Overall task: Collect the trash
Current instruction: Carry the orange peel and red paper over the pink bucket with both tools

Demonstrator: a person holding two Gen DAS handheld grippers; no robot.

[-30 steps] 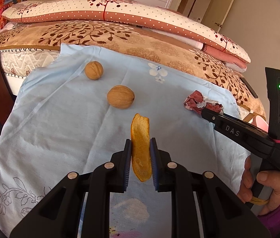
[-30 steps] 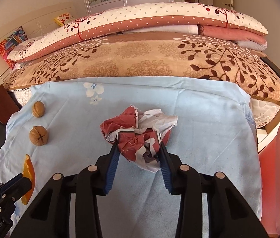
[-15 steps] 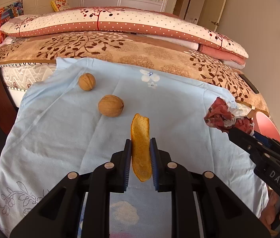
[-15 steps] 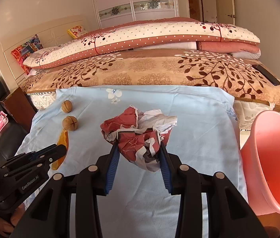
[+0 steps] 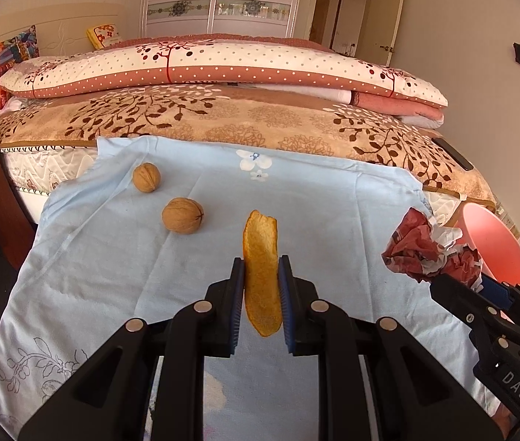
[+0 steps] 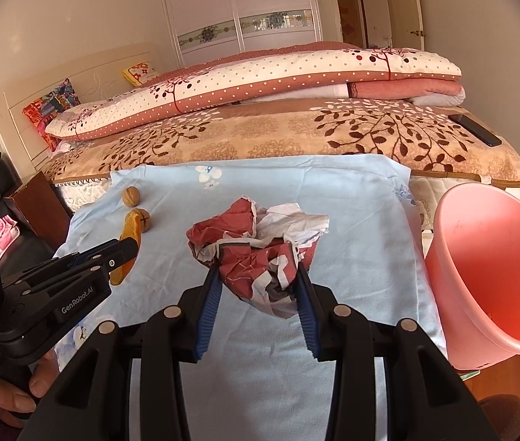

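My left gripper [image 5: 261,268] is shut on an orange peel [image 5: 261,268], held upright above the light blue cloth [image 5: 113,257]. A crumpled red and white paper ball [image 6: 260,253] sits clamped in my right gripper [image 6: 258,264], lifted off the cloth. The same paper ball [image 5: 431,253] shows at the right of the left wrist view, close to the pink bin [image 5: 495,242]. In the right wrist view the pink bin [image 6: 488,272] stands just right of the paper, its mouth tilted toward me. The left gripper [image 6: 127,250] with the peel [image 6: 129,235] appears at the left there.
Two walnuts [image 5: 182,215] [image 5: 146,177] lie on the cloth at the left. Behind the cloth is a bed with a brown leafy blanket [image 5: 260,125] and folded quilts. A black phone [image 6: 475,129] lies on the blanket at the right. A dark wooden stand [image 6: 39,202] is at the left.
My right gripper has carried the paper ball to the right, and the pink bin has come into view beside it. My left gripper has lifted slightly with the peel.
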